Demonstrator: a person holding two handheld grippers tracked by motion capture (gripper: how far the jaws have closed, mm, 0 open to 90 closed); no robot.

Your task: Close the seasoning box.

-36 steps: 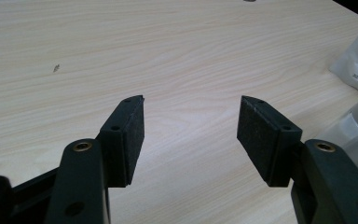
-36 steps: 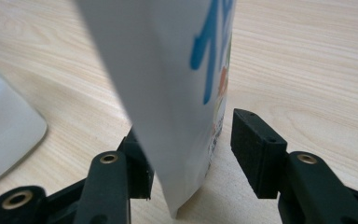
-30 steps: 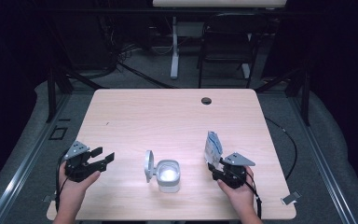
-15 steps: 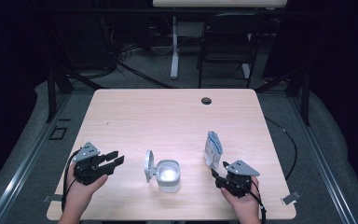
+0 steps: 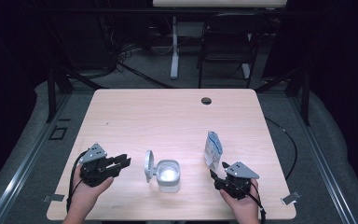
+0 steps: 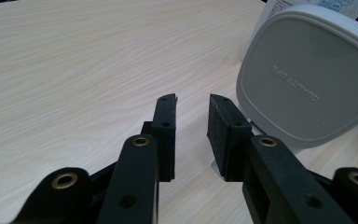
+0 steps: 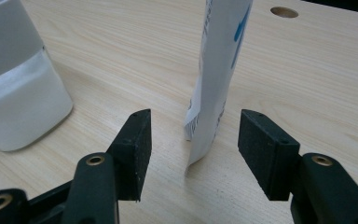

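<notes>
Wooden table (image 5: 168, 116) with a dark room behind: the upright sachet (image 7: 216, 70) stands just ahead of the right gripper (image 7: 193, 140), edge-on between its wide, empty jaws (no contact yet). Left gripper (image 6: 191, 126), jaws narrowed and just closing on nothing, points at the lid (image 6: 307, 79) of the open white container (image 5: 168, 175) at centre.

Matt plastic, glossy paper, pale wood grain

Grey square matt plastic lid (image 6: 307, 79); white glossy paper pouch (image 7: 216, 70); smooth light wooden table (image 5: 168, 116).

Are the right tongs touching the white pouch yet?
Apart. In the right gripper view the white pouch stands upright between the open right tongs, with bare table visible on both sides between each pad and the pouch.
</notes>
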